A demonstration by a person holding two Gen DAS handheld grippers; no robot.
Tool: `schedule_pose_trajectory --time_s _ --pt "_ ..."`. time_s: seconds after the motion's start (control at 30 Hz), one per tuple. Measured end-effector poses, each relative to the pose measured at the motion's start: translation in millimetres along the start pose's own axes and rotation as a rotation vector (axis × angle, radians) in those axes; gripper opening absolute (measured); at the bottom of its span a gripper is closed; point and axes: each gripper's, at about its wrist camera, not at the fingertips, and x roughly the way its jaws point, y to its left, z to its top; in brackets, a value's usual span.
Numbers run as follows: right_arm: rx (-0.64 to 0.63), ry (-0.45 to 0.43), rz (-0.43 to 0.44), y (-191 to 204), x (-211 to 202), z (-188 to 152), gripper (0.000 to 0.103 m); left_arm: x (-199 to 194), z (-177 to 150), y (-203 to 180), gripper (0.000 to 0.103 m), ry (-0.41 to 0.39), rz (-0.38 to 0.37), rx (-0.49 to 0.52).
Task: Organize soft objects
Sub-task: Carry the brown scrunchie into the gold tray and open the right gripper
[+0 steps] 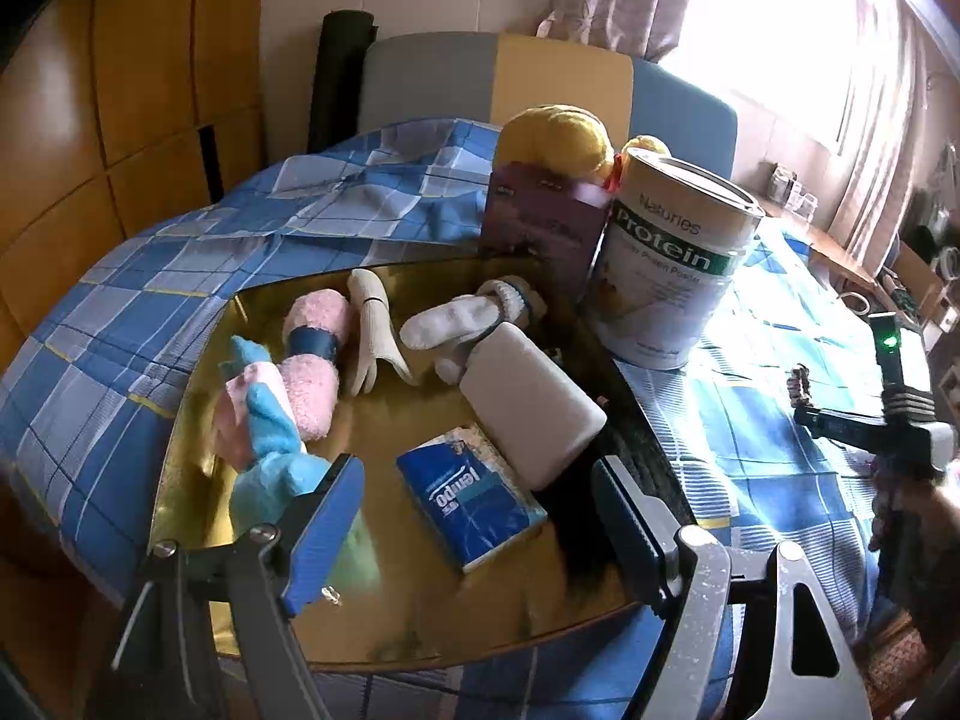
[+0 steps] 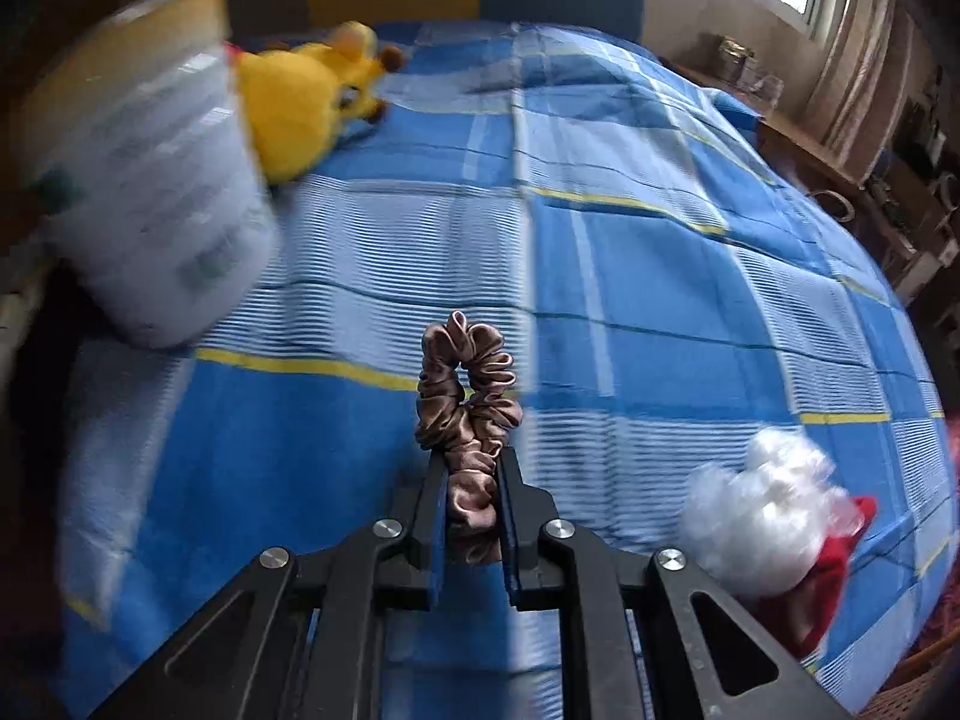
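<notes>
Scrunchie (image 2: 468,414) (right-wrist view only) clamped.

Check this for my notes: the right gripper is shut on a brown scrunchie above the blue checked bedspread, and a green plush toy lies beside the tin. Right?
One detail is off: the plush toy is yellow, not green, as the right wrist view shows. The rest holds: the right gripper is shut on the brown scrunchie above the blue checked bedspread, and the toy lies beside the tin.

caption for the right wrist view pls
Right gripper shut on a brown scrunchie above the blue plaid bedspread.
</notes>
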Motion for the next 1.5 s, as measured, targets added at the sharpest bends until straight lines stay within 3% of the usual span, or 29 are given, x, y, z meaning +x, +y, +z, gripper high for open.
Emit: schedule_pose_trajectory --time_s 0.23,0.53,0.7,0.87,0.97,1.0,1.07,1.2,1.5 --pt "-0.078 -0.073 0.179 56.2 -40.4 -5.7 0.013 -1.5 -2.6 10.5 0.079 -0.002 0.009 -0.029" --pt "-0.238 -0.090 0.424 147.2 -78.9 -7.3 0.013 -7.1 -2.3 41.4 0.079 -0.022 0.048 -0.102" --pt "-0.331 -0.051 0.556 210.9 -84.7 -8.4 0.013 -17.9 3.7 84.3 0.079 -0.061 0.136 -0.189" --pt "-0.401 0.002 0.621 270.5 -73.6 -9.2 0.016 -23.3 -0.4 122.5 0.079 -0.068 0.210 -0.270" --pt "-0.391 0.061 0.667 291.6 -59.2 -9.8 0.024 -23.5 -5.0 134.3 0.079 -0.060 0.227 -0.293" --pt "-0.386 0.078 0.677 297.2 -54.4 -10.6 0.033 -23.6 -6.3 136.0 0.079 -0.058 0.228 -0.298" --pt "-0.377 0.105 0.684 302.9 -48.8 -14.2 0.041 -22.5 -7.4 135.5 0.079 -0.054 0.221 -0.296" --pt "-0.350 0.107 0.692 298.5 -48.8 -17.6 0.043 -19.6 -6.6 124.2 0.079 -0.052 0.193 -0.271" --pt "-0.288 -0.018 0.644 240.7 -81.3 -11.5 0.043 -15.3 -1.9 83.1 0.079 -0.038 0.121 -0.177"
